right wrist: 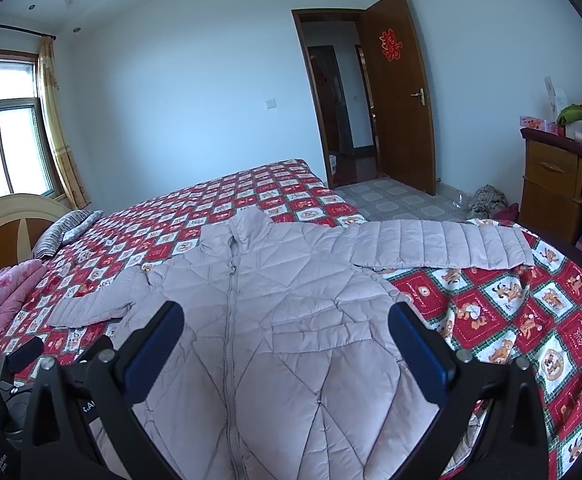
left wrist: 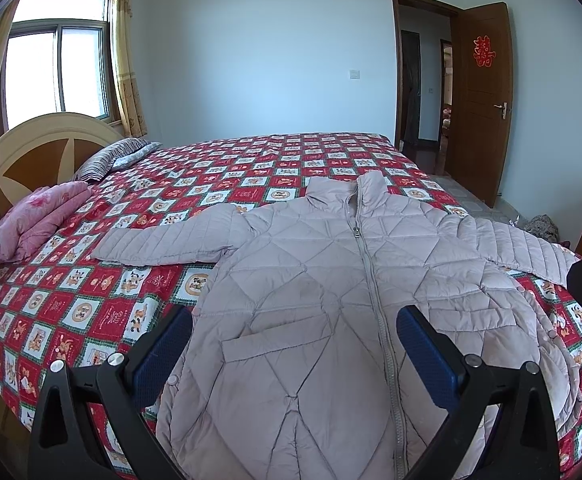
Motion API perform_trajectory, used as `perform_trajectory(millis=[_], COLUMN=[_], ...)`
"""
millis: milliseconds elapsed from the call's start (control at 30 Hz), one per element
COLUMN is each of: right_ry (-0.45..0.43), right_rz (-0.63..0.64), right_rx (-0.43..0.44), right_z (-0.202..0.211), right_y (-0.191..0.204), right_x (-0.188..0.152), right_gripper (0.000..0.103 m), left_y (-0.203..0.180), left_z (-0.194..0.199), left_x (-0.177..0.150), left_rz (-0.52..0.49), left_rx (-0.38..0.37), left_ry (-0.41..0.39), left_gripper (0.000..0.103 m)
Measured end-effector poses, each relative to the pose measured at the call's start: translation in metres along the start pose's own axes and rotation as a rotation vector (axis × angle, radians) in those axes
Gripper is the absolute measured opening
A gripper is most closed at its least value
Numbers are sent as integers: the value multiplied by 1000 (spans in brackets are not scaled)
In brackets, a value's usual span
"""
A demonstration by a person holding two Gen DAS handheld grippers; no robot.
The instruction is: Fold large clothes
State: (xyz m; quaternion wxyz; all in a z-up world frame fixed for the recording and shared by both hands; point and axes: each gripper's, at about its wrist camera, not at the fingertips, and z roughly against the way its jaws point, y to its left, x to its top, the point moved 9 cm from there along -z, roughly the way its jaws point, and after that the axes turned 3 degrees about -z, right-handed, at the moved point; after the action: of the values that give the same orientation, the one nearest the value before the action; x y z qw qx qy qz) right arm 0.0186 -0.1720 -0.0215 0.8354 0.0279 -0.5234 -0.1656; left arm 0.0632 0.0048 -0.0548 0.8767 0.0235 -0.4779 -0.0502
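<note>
Ahead of both spread, empty grippers, the left gripper (left wrist: 295, 320) and the right gripper (right wrist: 287, 316), the quilted jacket (left wrist: 331, 280) lies flat and zipped on the checked bedspread (left wrist: 71, 300), sleeves out to either side. Its slick padding could slip from a shallow pinch or spring open after folding. Far left, a pink quilt (left wrist: 31, 220) sits clear; nothing blocks the sleeves.

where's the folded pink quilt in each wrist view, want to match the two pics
Left wrist: the pink quilt lies at the left edge, mid-height, on the bed by the headboard.
Right wrist: the pink quilt sits at the far left edge, partly cut off, below the striped pillow.
Shared landmark: the jacket spread in the centre, and the open door beyond.
</note>
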Motion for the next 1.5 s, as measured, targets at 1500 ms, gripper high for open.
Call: perform_trajectory(millis=[1500], right_ry=[144], right_rz=[-440], right_rx=[-715], right_z=[-149], right_y=[-410], right_x=[44], right_gripper=[69], left_y=[56], left_z=[-259], left_x=[-36], left_rz=[45], left_rx=[82], left_ry=[233], left_gripper=[102])
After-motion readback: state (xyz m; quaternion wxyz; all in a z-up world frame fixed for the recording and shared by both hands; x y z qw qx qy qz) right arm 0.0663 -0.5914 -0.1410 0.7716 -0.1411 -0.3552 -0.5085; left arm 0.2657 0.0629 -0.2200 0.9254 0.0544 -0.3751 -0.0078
